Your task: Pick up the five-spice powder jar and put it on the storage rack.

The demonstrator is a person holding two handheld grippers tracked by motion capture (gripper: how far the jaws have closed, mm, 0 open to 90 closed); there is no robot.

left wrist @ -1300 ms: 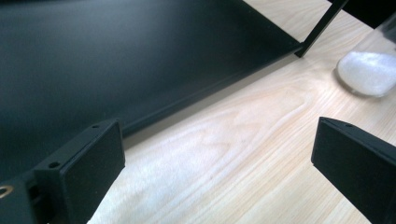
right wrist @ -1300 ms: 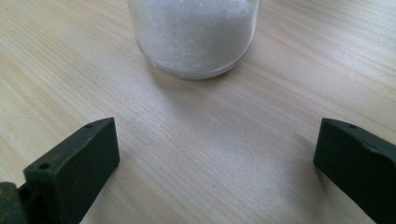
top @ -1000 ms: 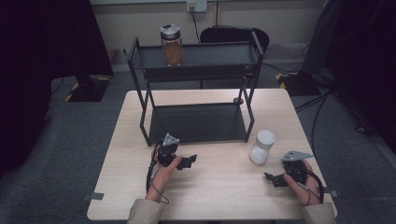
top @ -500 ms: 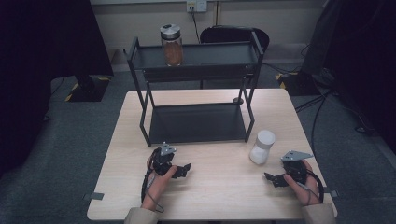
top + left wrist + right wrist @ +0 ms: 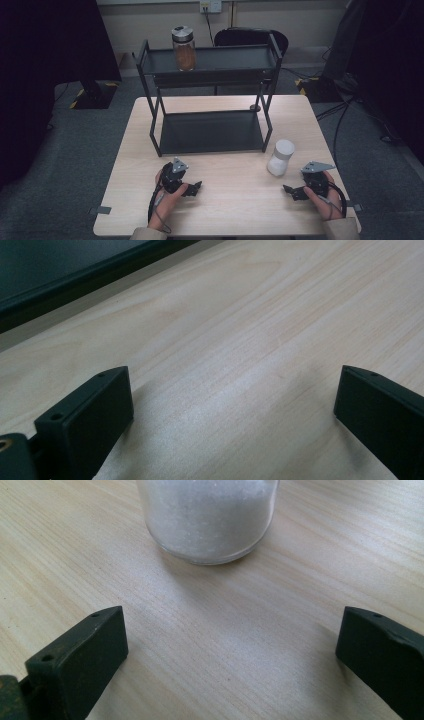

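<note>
A white-filled jar [image 5: 280,157] with a white lid stands on the wooden table [image 5: 235,200], just right of the rack's front right leg. My right gripper [image 5: 291,191] rests low on the table to the jar's right, open and empty; the right gripper view has the jar's glass base [image 5: 209,520] close ahead between wide jaws. My left gripper [image 5: 195,188] sits near the front left of the table, open over bare wood [image 5: 235,365], its jaws pointing right. A brown-filled jar [image 5: 184,49] with a silver lid stands on the rack's top shelf.
A black two-tier metal rack [image 5: 210,95] occupies the back half of the table; its lower shelf edge [image 5: 75,275] lies just ahead of my left gripper. A dark chair [image 5: 250,36] stands behind the table, and cables trail on the grey floor at right.
My left gripper has drawn back toward the table's front edge and sunk lower. The right gripper and both jars have held still.
</note>
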